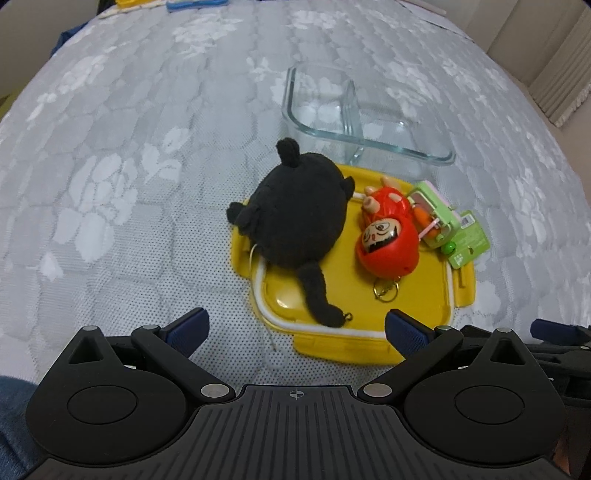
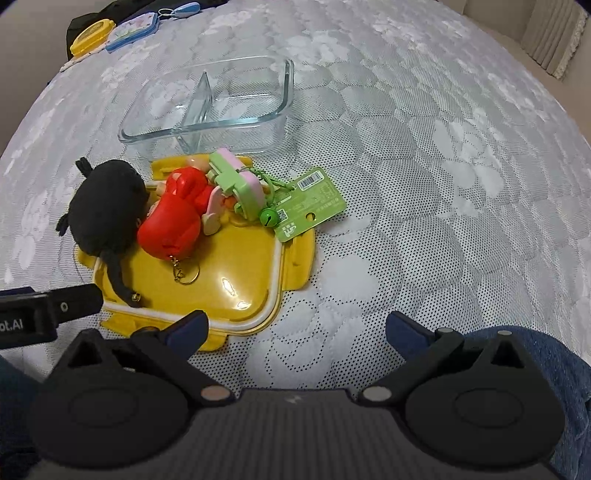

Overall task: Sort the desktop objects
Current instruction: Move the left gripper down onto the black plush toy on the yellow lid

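A yellow lid (image 1: pixel 406 280) (image 2: pixel 236 266) lies flat on the quilted grey cover. On it rest a black plush toy (image 1: pixel 299 214) (image 2: pixel 107 210), a red doll keychain (image 1: pixel 388 240) (image 2: pixel 173 225) and a green-and-pink toy with a green tag (image 1: pixel 439 218) (image 2: pixel 240 184). Just beyond stands an empty glass container (image 1: pixel 369 114) (image 2: pixel 221 103) with a divider. My left gripper (image 1: pixel 295 328) is open at the lid's near edge, nothing between its fingers. My right gripper (image 2: pixel 295 330) is open too, over the cover right of the lid's near corner.
A yellow box (image 2: pixel 92 35) and a blue case (image 2: pixel 135 29) lie at the far left edge of the cover. A curtain (image 1: pixel 569 74) hangs at the right. Blue denim fabric (image 2: pixel 554 362) shows beside my right gripper. Part of the left gripper (image 2: pixel 48 310) enters the right wrist view.
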